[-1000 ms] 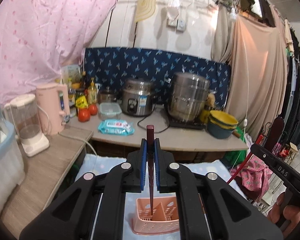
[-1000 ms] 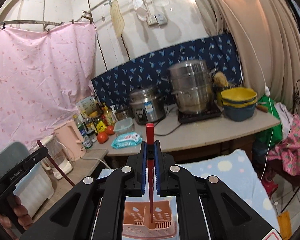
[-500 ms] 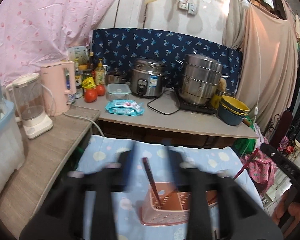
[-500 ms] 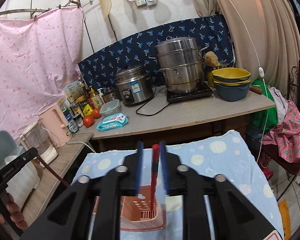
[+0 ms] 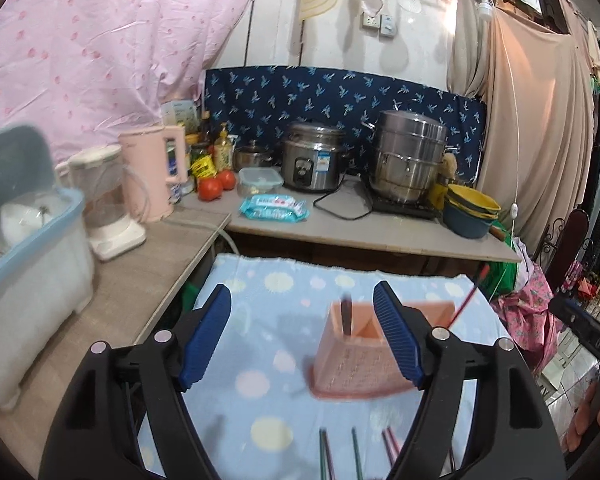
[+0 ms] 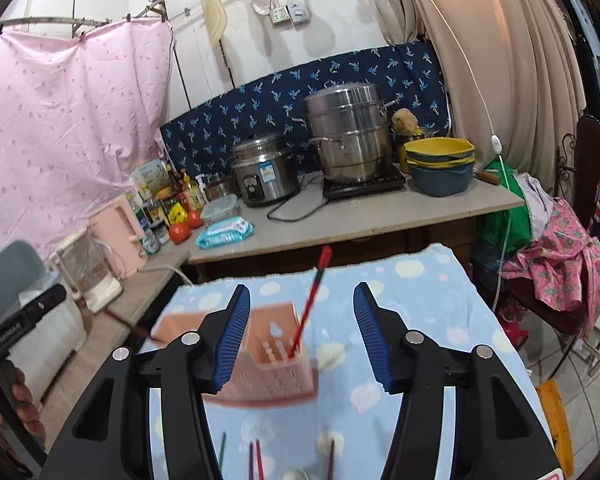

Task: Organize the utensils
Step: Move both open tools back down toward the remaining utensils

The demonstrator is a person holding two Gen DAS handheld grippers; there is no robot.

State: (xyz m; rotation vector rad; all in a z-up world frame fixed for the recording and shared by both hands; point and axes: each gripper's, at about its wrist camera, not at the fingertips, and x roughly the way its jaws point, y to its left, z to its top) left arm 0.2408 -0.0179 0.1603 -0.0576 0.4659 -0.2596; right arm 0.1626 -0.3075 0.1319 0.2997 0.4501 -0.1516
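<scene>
Basket (image 5: pixel 354 354) mid-cloth, edges clear | both hand-held grippers (image 5: pixel 302 336) (image 6: pixel 300 332) opening, empty

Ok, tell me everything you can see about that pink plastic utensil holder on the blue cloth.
The pink plastic utensil holder is a box with slotted, perforated walls and an inner divider. It stands upright on the blue spotted cloth. A red chopstick leans in one compartment, a dark chopstick in another. Motion blur hides finer detail.

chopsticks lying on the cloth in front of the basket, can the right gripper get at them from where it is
Probably yes. The right gripper has nothing between its opening jaws, and the loose chopsticks lie bare on the blue cloth, nearer than the pink basket, under its fingers. It would need to pull back and tip down.
</scene>
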